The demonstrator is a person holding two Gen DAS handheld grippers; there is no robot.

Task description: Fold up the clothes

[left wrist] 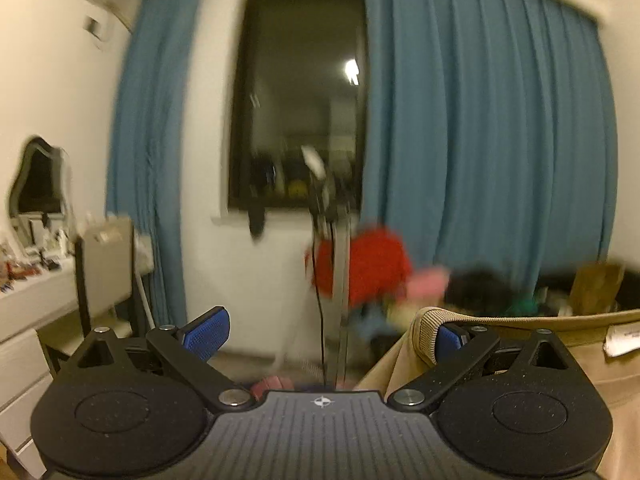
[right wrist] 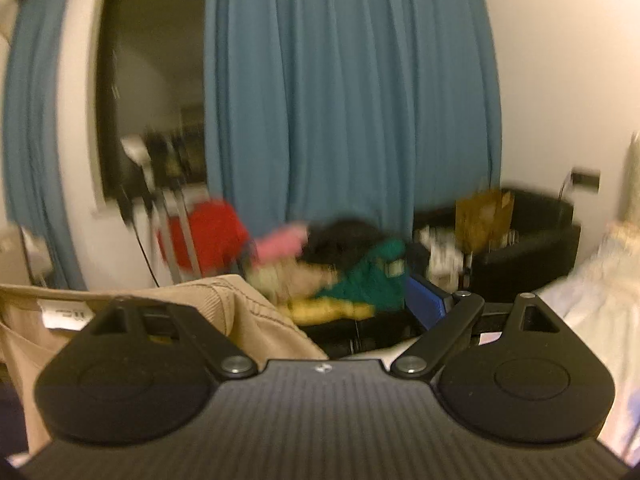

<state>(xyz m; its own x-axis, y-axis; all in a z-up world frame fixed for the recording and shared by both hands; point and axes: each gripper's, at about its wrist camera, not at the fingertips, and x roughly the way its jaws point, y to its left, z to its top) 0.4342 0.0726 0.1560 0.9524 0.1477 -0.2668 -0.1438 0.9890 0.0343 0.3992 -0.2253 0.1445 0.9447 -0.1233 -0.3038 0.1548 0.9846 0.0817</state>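
Left gripper (left wrist: pixel 326 332): the fingers are seen spread wide apart; the left blue pad (left wrist: pixel 208 334) stands bare, while the right one is draped by the ribbed collar of the tan garment (left wrist: pixel 500 344). Nothing is clamped between them.
Tan garment: it is hung across both views, its collar hooked over the inner finger of each gripper, its white label (left wrist: pixel 624 338) to the side; the cloth below is out of view.
Right gripper (right wrist: pixel 320 300): the fingers are spread apart; only the right blue pad (right wrist: pixel 430 304) is seen, the left one being hidden under the tan cloth. No squeeze on the cloth is shown.
Clothes heap (right wrist: pixel 332 264): red, pink, black, green and yellow pieces are piled ahead beneath the blue curtain (right wrist: pixel 348 92), well apart from the tan garment.
Risk, slipping: since the collar is only draped and not pinched, the garment is likely to be shed from either finger by a quick move.
Risk, skewed fold: if one side is dropped first, the cloth is likely to be laid down twisted.
Risk, blur: both views are smeared, so exact contact cannot be told.
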